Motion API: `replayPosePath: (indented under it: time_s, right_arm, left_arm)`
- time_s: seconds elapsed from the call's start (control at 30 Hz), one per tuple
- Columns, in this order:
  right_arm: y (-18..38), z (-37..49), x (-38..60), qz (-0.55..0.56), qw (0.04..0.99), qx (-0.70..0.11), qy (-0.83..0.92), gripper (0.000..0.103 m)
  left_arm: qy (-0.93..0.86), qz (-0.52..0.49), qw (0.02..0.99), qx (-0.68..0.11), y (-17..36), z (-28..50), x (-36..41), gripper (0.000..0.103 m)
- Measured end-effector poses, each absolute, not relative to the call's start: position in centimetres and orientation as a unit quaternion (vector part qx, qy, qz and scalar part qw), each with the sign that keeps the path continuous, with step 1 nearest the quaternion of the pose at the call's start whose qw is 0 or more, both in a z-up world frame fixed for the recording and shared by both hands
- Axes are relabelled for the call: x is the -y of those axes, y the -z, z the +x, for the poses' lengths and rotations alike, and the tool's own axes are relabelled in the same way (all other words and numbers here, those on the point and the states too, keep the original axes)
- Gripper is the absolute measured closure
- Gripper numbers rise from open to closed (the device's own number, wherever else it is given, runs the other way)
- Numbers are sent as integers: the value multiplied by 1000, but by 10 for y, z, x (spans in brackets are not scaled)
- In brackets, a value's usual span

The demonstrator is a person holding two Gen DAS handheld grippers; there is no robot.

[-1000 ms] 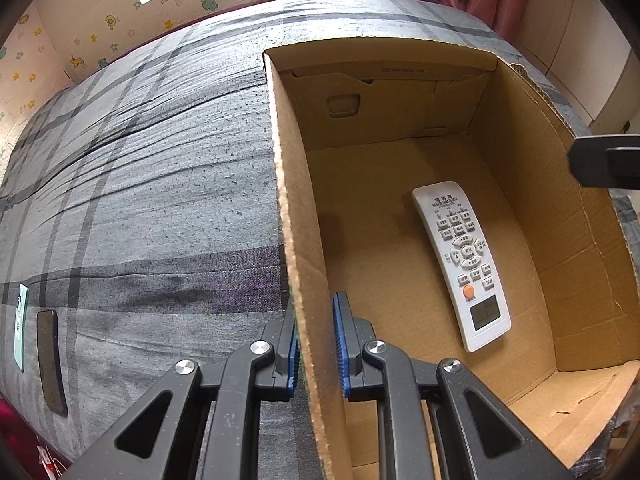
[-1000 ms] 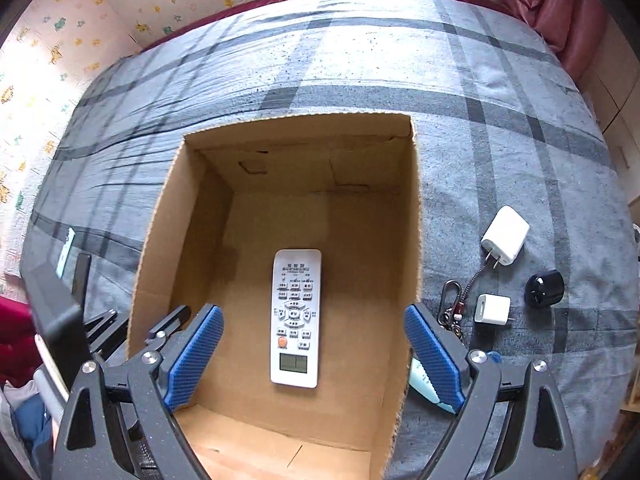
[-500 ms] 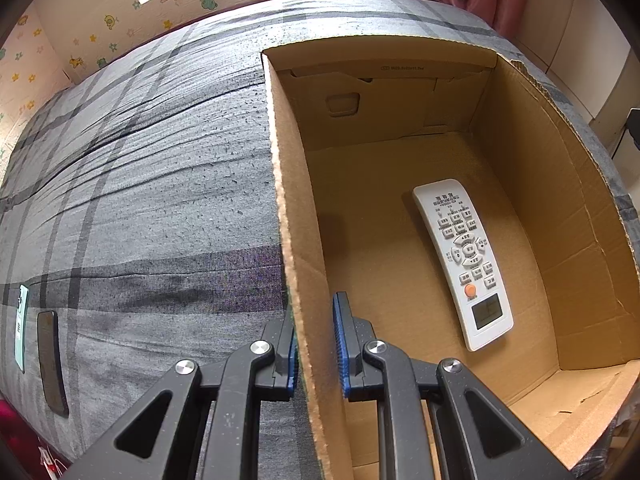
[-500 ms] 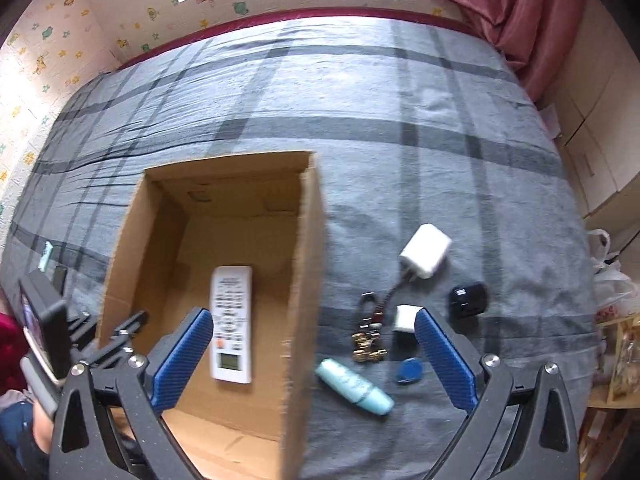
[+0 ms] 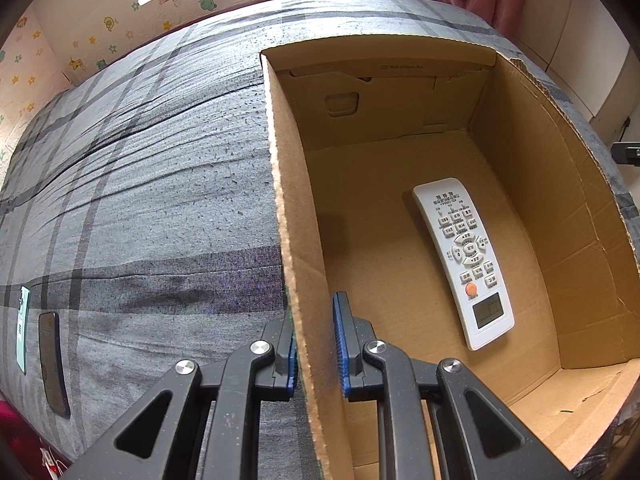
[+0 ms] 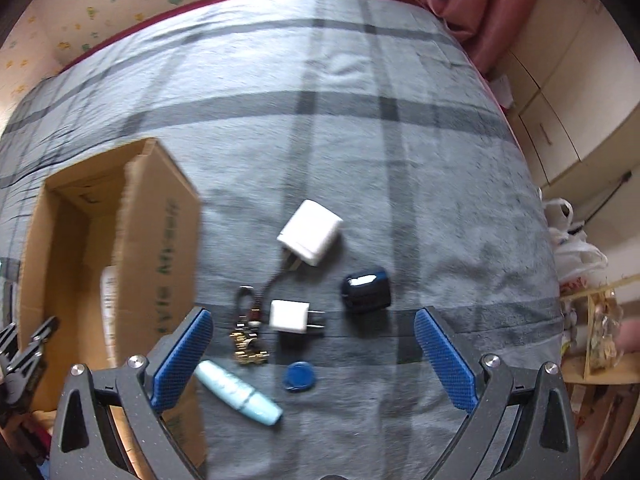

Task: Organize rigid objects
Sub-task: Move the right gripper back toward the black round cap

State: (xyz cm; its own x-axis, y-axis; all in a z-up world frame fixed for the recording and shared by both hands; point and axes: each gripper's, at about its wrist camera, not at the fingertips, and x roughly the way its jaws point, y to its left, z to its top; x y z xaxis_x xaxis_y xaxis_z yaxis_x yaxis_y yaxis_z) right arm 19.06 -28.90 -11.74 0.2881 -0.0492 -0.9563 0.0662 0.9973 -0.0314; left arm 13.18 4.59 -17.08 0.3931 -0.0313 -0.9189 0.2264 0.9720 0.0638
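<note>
So the left gripper hasn't budged at all, it's clamped on the near left wall of the cardboard box exactly like a second ago, 1 blue pad outside and 1 inside. The white remote lies flat on the box floor, same spot as before, screen end toward the camera. The big change is the right gripper: a second ago it hung over the box with the remote between its fingers, now it has swung off to the right and sits above the grey plaid bedspread, jaws spread wide after opening a bit more, nothing between the pads. Under it is the loose pile, well outside the box: large white charger, small white plug, dark blue case, key bunch, blue round tag and the light blue tube just beside the left finger. The box now sits at the left edge of that view.
</note>
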Motion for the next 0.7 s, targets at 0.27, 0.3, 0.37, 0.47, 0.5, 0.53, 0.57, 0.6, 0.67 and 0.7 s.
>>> replayPosePath:
  time_s: [0.27,0.3,0.37,0.47,0.5,0.53,0.57,0.6,0.67,0.7]
  right_arm:
    - [156,206,319,27,789,-610,64,0]
    - [160,207,322,27,788,-611,67,0]
    - [168,210,326,27,786,-614,75,0]
    - [182,214,333,37,778,-622,78,0]
    - [186,215,335,37,777,-623,80,0]
    - [189,216,336,37,777,-624,81,0]
    - [192,217,337,36,775,-626,81,0]
    - [197,219,337,37,771,-630,80,0]
    - [203,220,340,40,768,-634,85,0]
    - [205,221,341,42,767,-634,87,0]
  left_arm:
    - [77,91,830,-545,171,132,-45,87]
    - [77,92,830,-545,171,132,-45,87]
    - [77,92,829,-546,171,132,-45,87]
    - [76,94,829,-546,171,132,-45,87]
    - [76,94,829,-546,171,132,-44,87]
    - [76,95,829,-545,171,132,-45,87]
    - [76,95,829,-545,172,132,-44,87]
    - [75,96,829,-545,172,131,-44,87]
    - [75,97,829,-545,172,131,-43,87]
    - [74,98,829,-546,172,131,-42,87]
